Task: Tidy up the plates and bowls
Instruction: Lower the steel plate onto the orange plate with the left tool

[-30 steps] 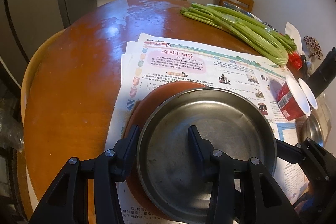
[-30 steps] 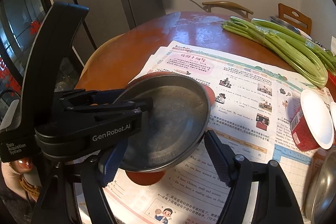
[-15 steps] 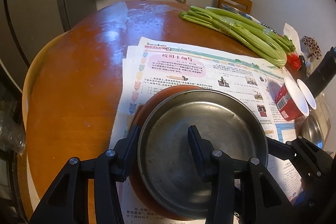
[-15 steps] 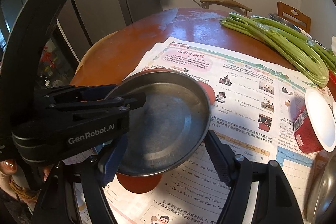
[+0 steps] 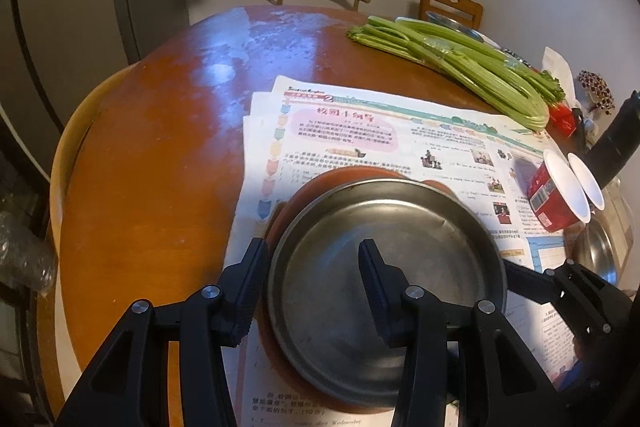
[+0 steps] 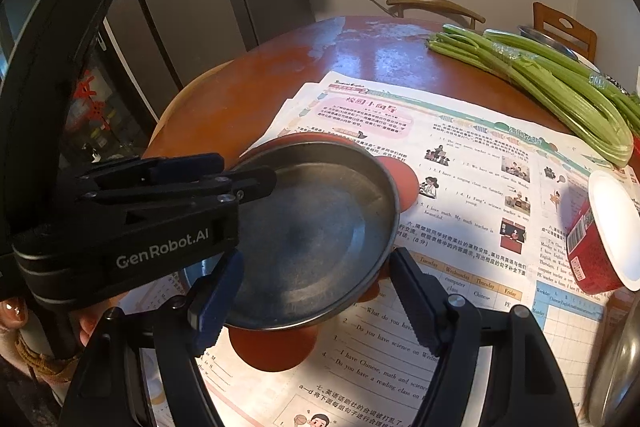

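A round steel plate [image 5: 384, 267] sits on top of a red plate [image 5: 304, 195] on newspaper. In the left wrist view my left gripper [image 5: 312, 279] straddles the steel plate's near-left rim, one finger outside [image 5: 248, 275] and one inside [image 5: 376, 279], with a gap on both sides. In the right wrist view the steel plate [image 6: 320, 235] is tilted over the red plate [image 6: 272, 347]. The left gripper's body [image 6: 160, 223] reaches over its left rim. My right gripper [image 6: 316, 299] is open around the plate's near edge.
Newspaper [image 5: 420, 143] covers the near part of the round wooden table [image 5: 160, 147]. Celery [image 5: 460, 67] lies at the back right. A red cup with a white lid [image 5: 560, 195] and a steel bowl [image 5: 596, 255] stand at the right. Chairs stand behind the table.
Both grippers and the steel plate have shifted slightly; the steel plate has settled lower over the red plate. The left fingers stay astride the rim.
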Demonstrator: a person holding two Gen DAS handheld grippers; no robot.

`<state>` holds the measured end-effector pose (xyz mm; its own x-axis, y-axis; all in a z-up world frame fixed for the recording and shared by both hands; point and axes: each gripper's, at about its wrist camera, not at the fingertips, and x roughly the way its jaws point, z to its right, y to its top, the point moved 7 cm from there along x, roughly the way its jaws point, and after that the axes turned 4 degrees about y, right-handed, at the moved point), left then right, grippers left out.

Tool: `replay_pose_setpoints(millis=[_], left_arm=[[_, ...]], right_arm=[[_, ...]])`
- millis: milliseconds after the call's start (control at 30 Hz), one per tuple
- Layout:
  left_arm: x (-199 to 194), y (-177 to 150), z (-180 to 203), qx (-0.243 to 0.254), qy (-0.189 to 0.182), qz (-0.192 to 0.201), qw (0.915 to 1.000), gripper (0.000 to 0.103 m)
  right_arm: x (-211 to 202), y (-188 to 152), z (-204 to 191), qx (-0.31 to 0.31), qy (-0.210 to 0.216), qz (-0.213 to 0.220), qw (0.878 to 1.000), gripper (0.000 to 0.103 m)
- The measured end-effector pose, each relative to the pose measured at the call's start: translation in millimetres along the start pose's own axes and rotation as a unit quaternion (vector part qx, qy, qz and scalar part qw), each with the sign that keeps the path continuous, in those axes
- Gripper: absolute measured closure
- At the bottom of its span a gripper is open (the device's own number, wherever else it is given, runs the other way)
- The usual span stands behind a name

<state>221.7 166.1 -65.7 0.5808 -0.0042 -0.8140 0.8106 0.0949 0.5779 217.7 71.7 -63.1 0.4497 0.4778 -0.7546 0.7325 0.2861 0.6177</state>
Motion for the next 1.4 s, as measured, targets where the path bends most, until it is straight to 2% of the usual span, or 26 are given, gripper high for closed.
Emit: replay_pose_setpoints(millis=[200, 533, 967, 1400], left_arm=[[-11.3, -1.4, -17.3, -0.029, -0.002, 0.006, 0.9995, 0.053], [-9.8, -26.1, -30.2, -0.072, -0.028, -0.019, 0.9968, 0.051], [2.1, -40.6, -9.9, -0.082, -0.059, -0.046, 0.9938, 0.051], [13.6, -26.2, 12.9, -0.063, -0.045, -0.047, 0.9959, 0.050]], right_arm=[[-8.2, 3.8, 0.5, -0.001, 0.005, 0.015, 1.000, 0.028], [-29.5, 7.0, 18.5, 0.025, 0.012, 0.037, 0.999, 0.027], [-39.7, -9.6, 21.6, 0.027, 0.025, 0.026, 0.999, 0.027], [-30.7, -21.0, 23.8, 0.032, 0.032, 0.006, 0.999, 0.028]])
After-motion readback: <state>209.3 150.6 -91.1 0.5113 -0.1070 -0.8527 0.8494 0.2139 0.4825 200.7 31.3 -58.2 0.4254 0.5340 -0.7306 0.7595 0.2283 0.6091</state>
